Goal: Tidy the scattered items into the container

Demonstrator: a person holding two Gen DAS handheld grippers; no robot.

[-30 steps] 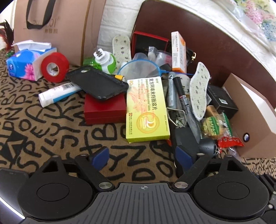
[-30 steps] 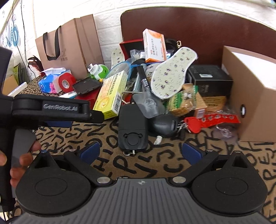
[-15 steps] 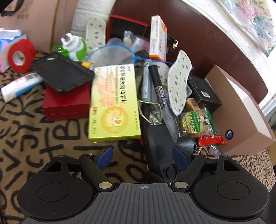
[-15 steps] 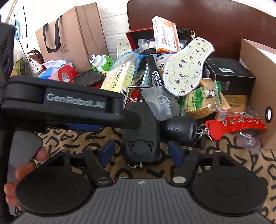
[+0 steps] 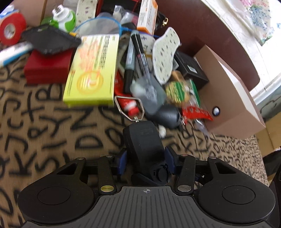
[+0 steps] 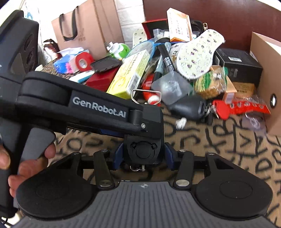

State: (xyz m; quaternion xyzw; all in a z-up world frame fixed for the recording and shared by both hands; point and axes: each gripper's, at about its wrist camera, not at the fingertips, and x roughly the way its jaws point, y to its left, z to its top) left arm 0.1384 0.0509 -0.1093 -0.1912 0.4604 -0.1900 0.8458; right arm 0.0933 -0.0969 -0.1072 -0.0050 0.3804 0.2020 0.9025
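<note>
A black device with a metal hook loop (image 5: 143,140) (image 6: 143,150) lies on the patterned cloth in front of the pile. My left gripper (image 5: 144,158) is shut on it, blue pads against its sides. My right gripper (image 6: 143,154) is shut on the same device from the near end, with the left gripper's arm (image 6: 79,108) crossing above. The brown cardboard box (image 5: 233,98) (image 6: 265,73) stands at the right. The pile behind holds a yellow medicine box (image 5: 93,70), markers (image 5: 138,50), an insole (image 5: 165,54) and a snack pack (image 5: 180,91).
A red box (image 5: 47,68), black phone case (image 5: 51,39), red tape roll (image 5: 10,29), green bottle (image 5: 65,15) and orange box (image 5: 147,15) lie at the left and back. A paper bag (image 6: 87,29) stands behind. A brown headboard (image 5: 210,26) borders the far side.
Both grippers moved forward and closed on the black device. It now sits pulled a little out of the pile toward me.
</note>
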